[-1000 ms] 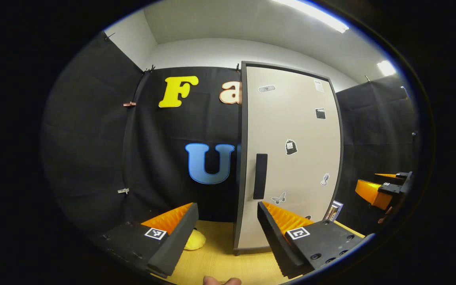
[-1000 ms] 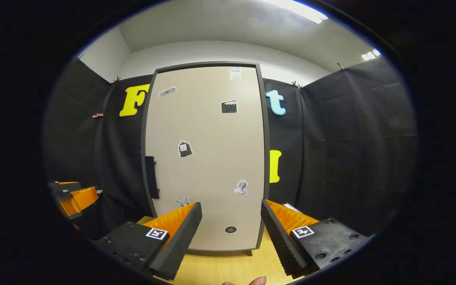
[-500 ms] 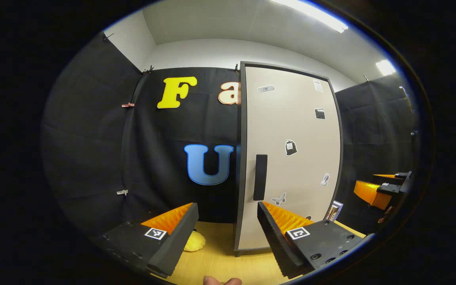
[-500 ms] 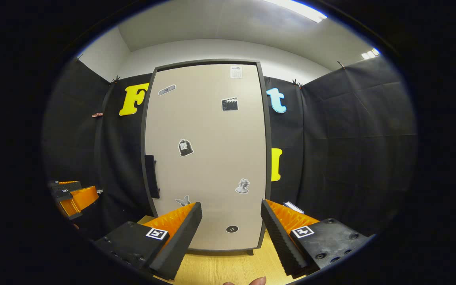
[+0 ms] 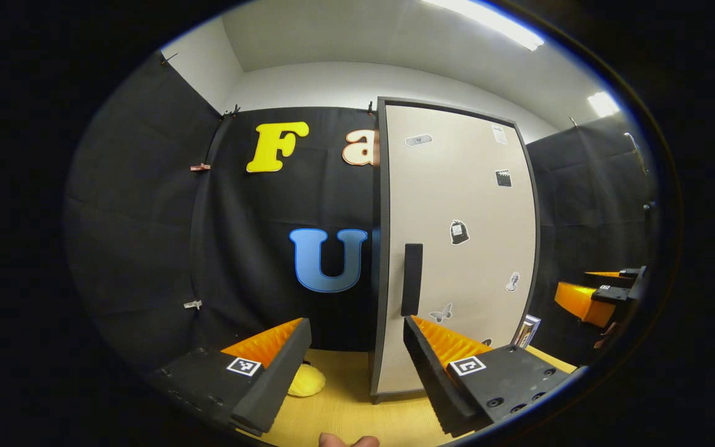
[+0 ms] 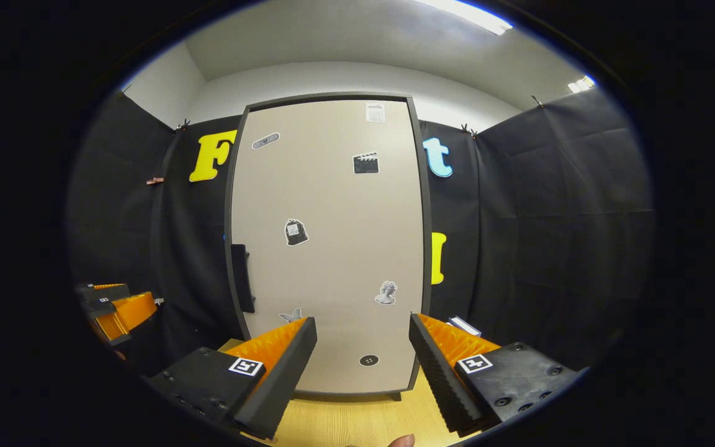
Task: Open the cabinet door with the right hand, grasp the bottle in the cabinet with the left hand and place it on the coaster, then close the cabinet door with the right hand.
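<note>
Cabinet door point(image 6: 332, 248) stands shut in front of me, its dark handle point(image 6: 241, 277) on the door's edge at about nine o'clock from the door's middle in the right gripper view. I judge we are at the very first step: the door has not been opened, so the bottle is hidden inside, if it is there, and I cannot say where it sits. My right gripper point(image 6: 362, 363) has its fingers spread wide with nothing between them, aimed at the lower part of the door, with the handle off toward ten o'clock from it and apart from it. My left gripper point(image 5: 356, 363) is likewise spread and empty; in the left gripper view the handle point(image 5: 411, 279) lies at roughly one o'clock from it, and a yellow object point(image 5: 305, 380) rests on the wooden table point(image 5: 345, 413) just beside its left finger, which may be the coaster, though I cannot tell. Next I would swing the right gripper toward the handle, close on it, and pull the door outward while keeping the left clear of the door's path.
</note>
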Demonstrator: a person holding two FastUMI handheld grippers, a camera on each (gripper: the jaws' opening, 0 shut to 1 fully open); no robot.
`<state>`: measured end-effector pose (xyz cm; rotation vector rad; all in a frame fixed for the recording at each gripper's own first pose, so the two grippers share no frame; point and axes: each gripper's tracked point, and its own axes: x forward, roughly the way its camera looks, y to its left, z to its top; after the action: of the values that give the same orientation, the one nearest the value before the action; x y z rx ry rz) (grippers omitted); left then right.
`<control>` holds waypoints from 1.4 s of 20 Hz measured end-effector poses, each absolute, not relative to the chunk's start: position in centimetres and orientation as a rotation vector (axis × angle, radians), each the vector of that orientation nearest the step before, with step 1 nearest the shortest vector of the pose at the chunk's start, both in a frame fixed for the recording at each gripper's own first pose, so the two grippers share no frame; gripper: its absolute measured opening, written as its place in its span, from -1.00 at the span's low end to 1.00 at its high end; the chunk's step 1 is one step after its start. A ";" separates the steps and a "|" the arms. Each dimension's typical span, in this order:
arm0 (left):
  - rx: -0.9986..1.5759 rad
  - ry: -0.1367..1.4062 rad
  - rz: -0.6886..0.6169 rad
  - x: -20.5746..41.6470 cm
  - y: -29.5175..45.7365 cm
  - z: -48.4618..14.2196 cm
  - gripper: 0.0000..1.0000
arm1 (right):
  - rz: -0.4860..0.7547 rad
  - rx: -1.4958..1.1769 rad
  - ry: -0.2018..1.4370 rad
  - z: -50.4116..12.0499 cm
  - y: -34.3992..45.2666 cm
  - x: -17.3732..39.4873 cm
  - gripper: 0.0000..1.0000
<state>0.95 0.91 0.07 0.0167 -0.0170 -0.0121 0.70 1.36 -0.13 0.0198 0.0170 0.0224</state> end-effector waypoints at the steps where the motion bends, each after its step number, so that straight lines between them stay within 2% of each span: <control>1: 0.012 -0.025 -0.019 0.9 0.9 0.2 0.89 | 0.030 0.025 0.016 0.0 1.7 0.9 0.94; 5: -0.006 -0.038 -0.022 0.6 1.6 0.5 0.89 | 0.086 0.032 0.016 0.5 4.4 2.1 0.95; 14: -0.018 -0.014 0.049 0.1 6.3 -0.2 0.89 | 0.247 0.067 0.017 1.2 15.7 7.7 0.97; 25: 0.013 -0.008 0.141 0.4 10.5 -1.2 0.89 | 0.263 0.054 0.032 -1.1 22.8 15.4 0.96; 26: 0.012 -0.007 0.145 0.4 10.6 -1.3 0.89 | 0.256 0.053 0.036 -1.5 23.1 16.1 0.91; 28: 0.001 -0.004 0.151 0.4 10.6 -1.4 0.89 | 0.222 0.037 0.031 -1.8 23.0 17.3 0.63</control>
<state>0.37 10.63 -1.36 0.0014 -0.0043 0.1514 17.35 23.04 -1.85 0.0367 0.0313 0.2216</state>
